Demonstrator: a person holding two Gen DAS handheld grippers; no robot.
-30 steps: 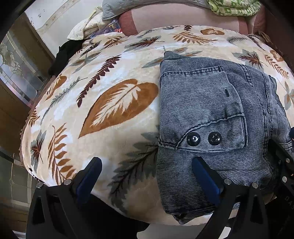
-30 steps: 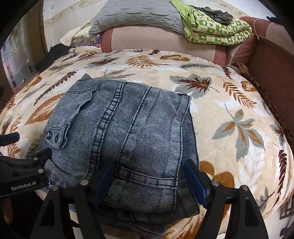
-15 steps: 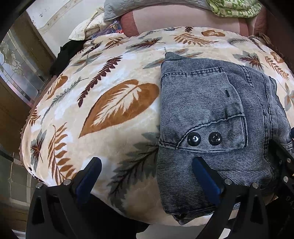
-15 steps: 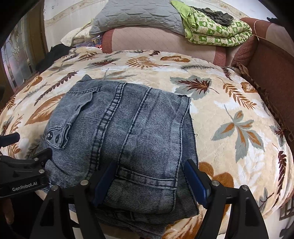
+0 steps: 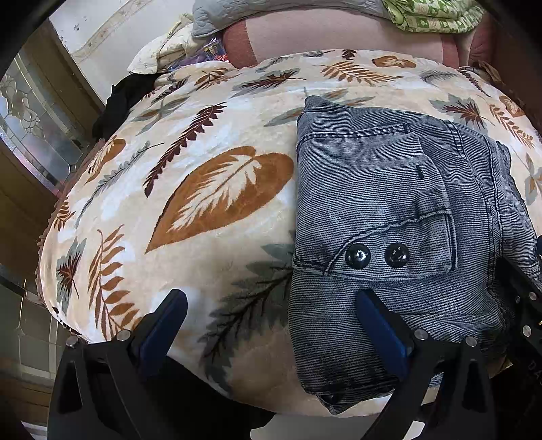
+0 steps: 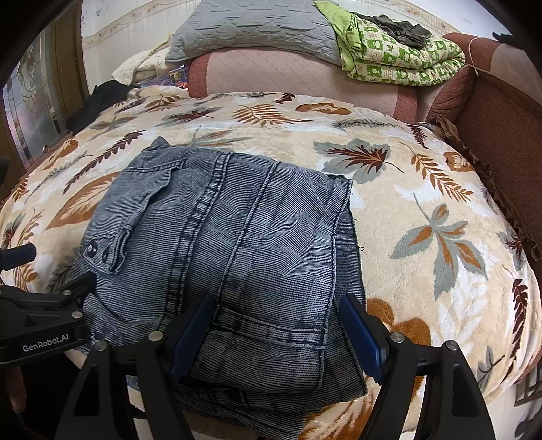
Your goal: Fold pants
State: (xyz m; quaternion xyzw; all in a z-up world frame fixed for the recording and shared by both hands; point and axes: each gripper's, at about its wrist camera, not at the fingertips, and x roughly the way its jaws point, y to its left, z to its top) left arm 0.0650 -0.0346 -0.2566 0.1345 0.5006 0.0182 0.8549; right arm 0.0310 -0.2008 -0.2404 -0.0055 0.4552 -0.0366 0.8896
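Observation:
The blue-grey denim pants (image 6: 237, 237) lie folded into a flat rectangle near the front edge of a leaf-patterned blanket (image 6: 423, 203). A buttoned pocket flap faces up on their left side (image 5: 376, 254). My right gripper (image 6: 276, 301) hovers open over the pants' near edge, its blue pads spread to either side of the fold and not pressing it. My left gripper (image 5: 271, 298) is open too. Its right finger (image 5: 376, 325) hangs over the left edge of the pants (image 5: 389, 189), and its left finger is over bare blanket (image 5: 203, 189).
At the far end, a grey quilted pillow (image 6: 250, 30) and a folded green patterned quilt (image 6: 399, 54) rest on a pink headboard (image 6: 288, 74). A brown padded side (image 6: 501, 115) rises on the right. Dark cloth (image 6: 98, 98) lies at the far left, near a glass door (image 5: 30, 128).

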